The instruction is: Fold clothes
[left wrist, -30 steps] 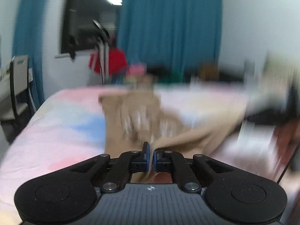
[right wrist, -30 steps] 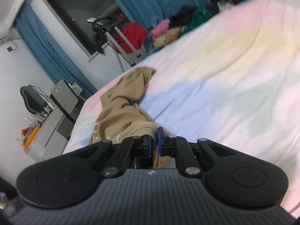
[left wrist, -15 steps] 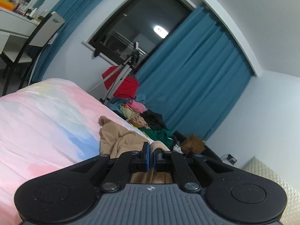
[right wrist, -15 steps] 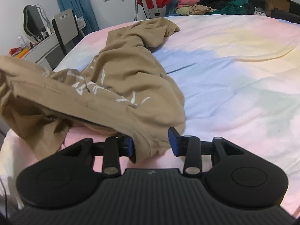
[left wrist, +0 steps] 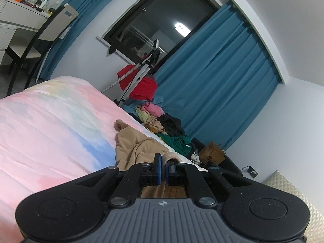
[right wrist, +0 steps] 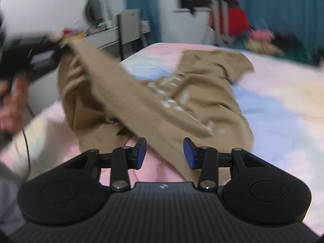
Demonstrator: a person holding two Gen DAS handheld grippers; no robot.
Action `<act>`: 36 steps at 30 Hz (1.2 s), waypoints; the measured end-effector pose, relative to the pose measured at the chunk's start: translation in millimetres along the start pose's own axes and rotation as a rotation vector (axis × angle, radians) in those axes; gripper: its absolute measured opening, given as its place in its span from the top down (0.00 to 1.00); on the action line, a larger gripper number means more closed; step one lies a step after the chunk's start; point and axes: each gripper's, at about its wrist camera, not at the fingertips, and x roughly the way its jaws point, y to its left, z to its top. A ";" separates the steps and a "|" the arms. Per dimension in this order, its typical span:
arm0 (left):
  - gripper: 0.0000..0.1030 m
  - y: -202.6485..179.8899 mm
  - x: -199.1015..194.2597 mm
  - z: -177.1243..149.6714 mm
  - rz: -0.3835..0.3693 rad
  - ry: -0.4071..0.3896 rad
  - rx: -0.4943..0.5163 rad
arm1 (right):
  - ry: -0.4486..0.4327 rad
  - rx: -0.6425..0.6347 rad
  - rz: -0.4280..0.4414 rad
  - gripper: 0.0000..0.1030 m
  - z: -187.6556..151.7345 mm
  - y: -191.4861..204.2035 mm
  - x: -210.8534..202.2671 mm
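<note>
- The right gripper [right wrist: 164, 155] now has its jaws spread wide and empty — a second ago they were clenched on the tan garment [right wrist: 182, 101], and half a second ago they were already parting.
- The release leaves the cloth's near edge running loose between the open jaws, neither pad touching it as far as the blur allows.
- The left gripper [left wrist: 163, 169] keeps its jaws clamped on a ribbed hem of the tan garment, as in both earlier frames; in the right wrist view it holds that corner lifted at far left, a hand [right wrist: 12, 109] beneath it.
- The garment lies rumpled on the pastel bed [right wrist: 283, 121], one end raised, the rest spread toward the far side.
- Judged from this, only one corner is controlled — the right gripper likely needs a fresh hold before any fold can be laid.
</note>
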 end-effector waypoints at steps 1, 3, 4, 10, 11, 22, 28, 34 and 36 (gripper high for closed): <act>0.96 -0.7 -1.6 -0.9 -0.001 -0.001 -0.001 | -0.004 -0.022 -0.012 0.58 -1.2 5.6 4.2; 0.96 -2.0 -3.2 -2.3 0.007 -0.002 0.001 | -0.001 -0.053 -0.018 0.58 -3.1 11.6 12.3; 0.96 -2.3 -3.8 -2.7 0.010 -0.003 0.002 | 0.003 -0.074 -0.025 0.59 -4.4 14.0 16.1; 0.96 -4.8 -3.8 -7.1 0.029 -0.001 0.004 | -0.057 0.078 -0.175 0.59 -2.5 -18.6 9.8; 0.96 -5.8 -3.5 -8.6 0.030 0.001 0.003 | -0.076 0.142 -0.195 0.59 -1.4 -29.6 5.0; 0.96 -16.6 -5.6 -22.4 0.047 -0.016 -0.008 | 0.050 0.622 -0.210 0.57 -27.7 -108.1 9.7; 0.96 -13.2 -16.6 -18.6 0.054 -0.068 -0.046 | 0.154 0.315 -0.210 0.57 -18.9 -65.1 21.1; 0.96 -10.2 -22.2 -15.4 0.067 -0.075 -0.055 | 0.121 0.195 -0.330 0.60 -17.1 -49.7 22.2; 0.96 -8.5 -19.1 -15.8 0.085 -0.051 -0.052 | 0.067 0.253 -0.325 0.91 -16.2 -60.6 14.0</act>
